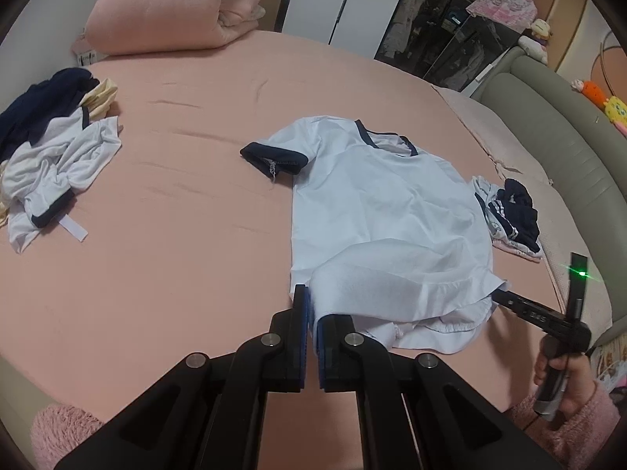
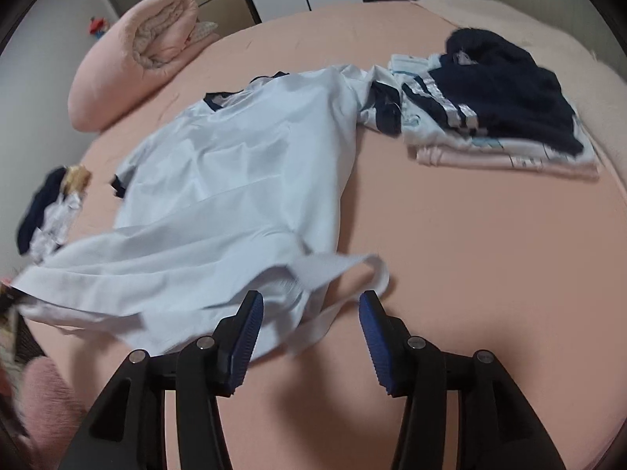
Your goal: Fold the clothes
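Observation:
A white T-shirt (image 1: 376,211) with navy collar and sleeve trim lies spread on the pink bed (image 1: 176,243), collar away from me. My left gripper (image 1: 309,297) is shut on the near left corner of its hem, and the cloth bunches up out of the blue pads. In the right wrist view the same T-shirt (image 2: 235,180) spreads to the left. My right gripper (image 2: 311,307) is open, with the loose hem corner lying between its blue pads (image 2: 250,317) and neither pad pressing it. From the left wrist view a hand (image 1: 560,376) holds that gripper at the hem's right end.
A rolled pink quilt (image 1: 172,4) lies at the far end of the bed. A heap of unfolded white and navy clothes (image 1: 51,149) sits at the left. A stack of folded clothes (image 2: 490,109) lies at the right, near a grey padded edge (image 1: 568,149).

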Demonstrator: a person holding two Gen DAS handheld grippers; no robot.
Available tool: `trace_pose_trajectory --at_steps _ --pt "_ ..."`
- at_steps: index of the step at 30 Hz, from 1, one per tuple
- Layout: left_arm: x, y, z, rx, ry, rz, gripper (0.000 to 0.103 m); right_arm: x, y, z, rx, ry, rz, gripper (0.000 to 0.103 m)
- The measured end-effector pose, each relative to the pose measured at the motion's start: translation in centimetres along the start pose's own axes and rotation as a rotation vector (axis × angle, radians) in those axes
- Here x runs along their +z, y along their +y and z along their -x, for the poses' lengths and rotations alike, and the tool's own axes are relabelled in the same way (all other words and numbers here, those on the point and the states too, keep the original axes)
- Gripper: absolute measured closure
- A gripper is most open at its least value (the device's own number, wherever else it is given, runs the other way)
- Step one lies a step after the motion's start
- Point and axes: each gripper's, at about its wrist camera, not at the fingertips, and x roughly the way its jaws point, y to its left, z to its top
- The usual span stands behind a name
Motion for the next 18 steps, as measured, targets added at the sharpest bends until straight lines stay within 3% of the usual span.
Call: trace_pose_trajectory --at_steps 1,2,3,6,12,15,18 --pt "0.0 0.1 -0.1 -0.001 0.003 0.004 0.100 0.3 -0.1 -0.5 0.015 0.004 -0.003 0.071" --pt "0.0 0.0 -0.2 0.000 0.005 0.004 0.100 0.5 -0.1 -0.8 0.033 0.007 -0.004 0.094" --pt "-0.1 0.0 -0.3 0.001 0.007 0.005 0.100 0.7 0.1 -1.1 0.035 0.010 0.005 0.097" --pt "-0.3 -0.3 0.3 0.015 -0.029 -0.013 0.101 0.9 1.3 -0.4 0.008 -0.025 0.053 0.102" --pt "-1.3 -1.6 3.4 -0.008 -0.056 -0.069 0.101 0.1 0.9 8.1 -0.098 -0.227 0.067 0.102" --pt "-2.4 -1.7 3.3 -0.026 -0.035 -0.063 0.101 -1.0 0.1 8.7 -0.080 -0.168 0.068 0.102" --pt "-2.6 -1.4 2.6 -0.020 -0.015 -0.028 0.101 -1.4 -0.3 6.1 -0.032 -0.060 0.073 0.101"
